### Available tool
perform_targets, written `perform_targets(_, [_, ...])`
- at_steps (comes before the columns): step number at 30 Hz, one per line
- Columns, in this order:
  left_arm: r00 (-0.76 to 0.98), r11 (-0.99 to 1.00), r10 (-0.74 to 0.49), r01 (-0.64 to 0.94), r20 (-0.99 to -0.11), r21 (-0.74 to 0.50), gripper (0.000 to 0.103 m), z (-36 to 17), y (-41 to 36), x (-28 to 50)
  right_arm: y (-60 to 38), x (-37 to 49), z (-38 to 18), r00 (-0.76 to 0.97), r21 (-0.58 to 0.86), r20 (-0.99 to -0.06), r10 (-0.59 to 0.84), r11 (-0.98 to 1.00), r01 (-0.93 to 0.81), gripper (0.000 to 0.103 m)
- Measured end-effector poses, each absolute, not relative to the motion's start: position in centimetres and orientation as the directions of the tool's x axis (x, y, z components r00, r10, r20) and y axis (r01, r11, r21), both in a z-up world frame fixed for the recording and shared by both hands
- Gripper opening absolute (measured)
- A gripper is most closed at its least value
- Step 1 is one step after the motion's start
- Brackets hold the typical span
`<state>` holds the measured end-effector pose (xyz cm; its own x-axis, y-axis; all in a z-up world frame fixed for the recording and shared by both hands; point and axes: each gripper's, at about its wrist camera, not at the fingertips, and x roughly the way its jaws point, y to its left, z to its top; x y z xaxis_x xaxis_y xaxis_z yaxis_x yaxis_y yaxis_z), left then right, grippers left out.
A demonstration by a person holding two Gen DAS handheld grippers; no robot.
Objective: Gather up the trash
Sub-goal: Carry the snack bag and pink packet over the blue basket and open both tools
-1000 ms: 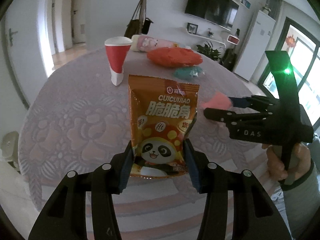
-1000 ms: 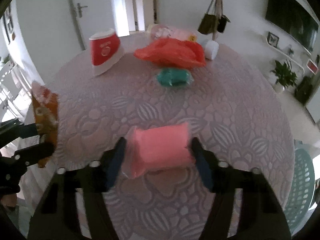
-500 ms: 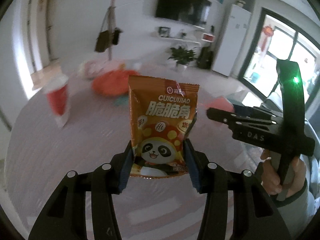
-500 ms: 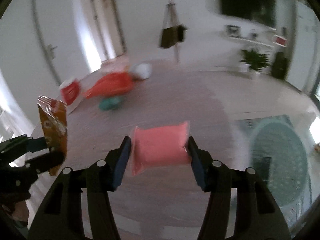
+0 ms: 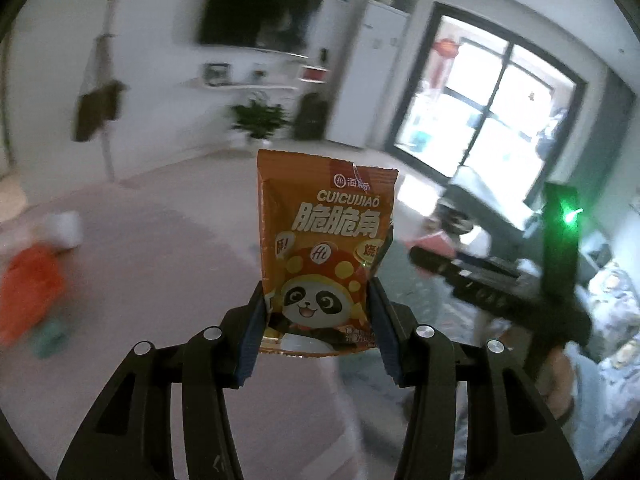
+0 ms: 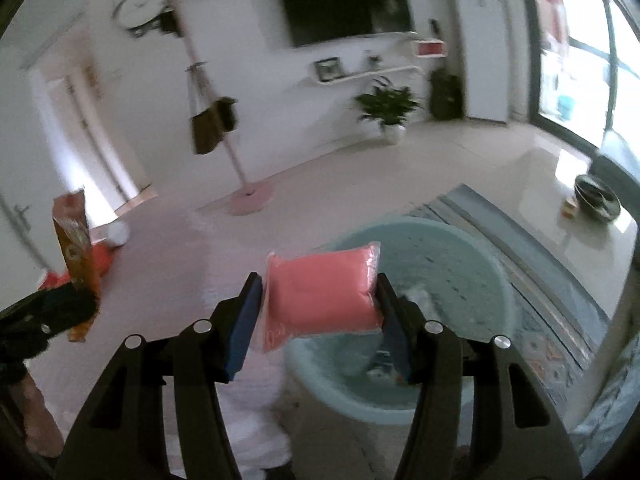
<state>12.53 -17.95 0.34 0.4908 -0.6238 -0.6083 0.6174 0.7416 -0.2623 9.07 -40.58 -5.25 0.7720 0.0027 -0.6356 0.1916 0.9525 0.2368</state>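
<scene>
My left gripper (image 5: 318, 300) is shut on an orange snack bag (image 5: 326, 240) with a panda on it, held upright in the air. My right gripper (image 6: 318, 294) is shut on a pink soft packet (image 6: 320, 292) and holds it over the near rim of a light blue round bin (image 6: 440, 280) on the floor. The right gripper also shows at the right of the left wrist view (image 5: 416, 254). The snack bag shows edge-on at the left of the right wrist view (image 6: 76, 252).
The pink tablecloth table (image 5: 140, 260) lies to the left, with an orange bag (image 5: 32, 288), a teal wad (image 5: 48, 336) and a white roll (image 5: 64, 228) on it. A coat stand (image 6: 232, 160), a potted plant (image 6: 386, 108) and a patterned rug (image 6: 560, 300) are on the floor.
Both grippers have swung right, away from the table, with their loads still held. The blue bin has come under the right gripper. The red paper cup has left the view.
</scene>
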Motion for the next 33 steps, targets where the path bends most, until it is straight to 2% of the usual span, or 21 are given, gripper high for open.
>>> perform_targets(3, [0.447, 0.711, -0.642, 0.651, -0.622, -0.266, 0.048, -0.6, -21.7, 13.7, -42.9, 9.2, -6.8, 0.749, 0.194, -0.658, -0.079, 0.943, 0.269, 0.053])
perform_targets(13, [0.263, 0.697, -0.603, 0.634, -0.753, -0.336, 0.049, -7.4, -29.9, 19.5, -47.0, 10.0, -12.3, 0.655, 0.203, -0.745, -0.129, 0.891, 0.407, 0.055])
perform_targets(16, [0.204, 0.684, -0.609, 0.624, -0.767, -0.378, 0.056, -9.2, -30.7, 20.6, -47.3, 10.1, -13.1, 0.642, 0.176, -0.751, -0.151, 0.892, 0.416, 0.062])
perform_targets(17, [0.207, 0.688, -0.604, 0.622, -0.769, -0.373, 0.061, -9.5, -30.7, 20.8, -47.2, 10.2, -13.2, 0.639, 0.169, -0.753, -0.157, 0.892, 0.419, 0.067])
perform_targets(20, [0.231, 0.693, -0.595, 0.632, -0.770, -0.346, 0.073, -9.6, -31.5, 20.2, -47.3, 10.4, -13.4, 0.635, 0.162, -0.756, -0.160, 0.894, 0.418, 0.069])
perform_targets(24, [0.229, 0.680, -0.628, 0.627, -0.744, -0.381, 0.084, -9.1, -31.0, 19.8, -47.0, 10.2, -13.1, 0.641, 0.159, -0.749, -0.165, 0.895, 0.416, 0.075])
perform_targets(33, [0.277, 0.677, -0.685, 0.582, -0.673, -0.450, 0.084, -7.2, -26.5, 18.7, -45.4, 9.0, -10.4, 0.676, 0.153, -0.716, -0.173, 0.906, 0.394, 0.075])
